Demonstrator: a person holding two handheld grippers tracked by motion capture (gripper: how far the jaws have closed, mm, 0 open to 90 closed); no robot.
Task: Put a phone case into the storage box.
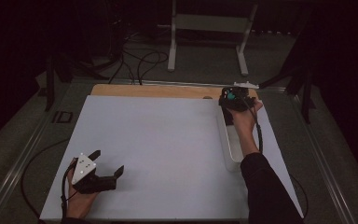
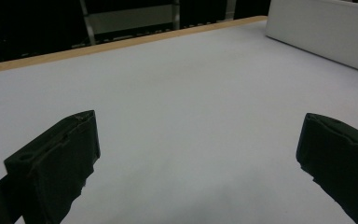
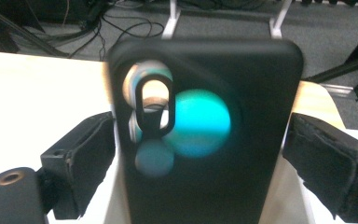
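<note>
A black phone case (image 3: 251,79) with a camera cut-out and a teal round patch stands upright between the jaws of my right gripper (image 3: 200,140). The pads sit right at its two side edges, with thin gaps lower down. From above, the right gripper (image 1: 233,97) is at the far end of a long white tray (image 1: 231,151), and the case's teal patch (image 1: 231,95) shows there. My left gripper (image 1: 108,162) rests near the table's front left, jaws wide apart over the bare white board (image 1: 168,140). In the left gripper view, nothing lies between its jaws (image 2: 196,140).
The white tray's side wall (image 2: 326,32) runs along the right of the board. A wooden strip (image 1: 158,90) borders the far edge. Beyond the table are a white stand (image 1: 205,23) and cables (image 1: 140,60) on the floor.
</note>
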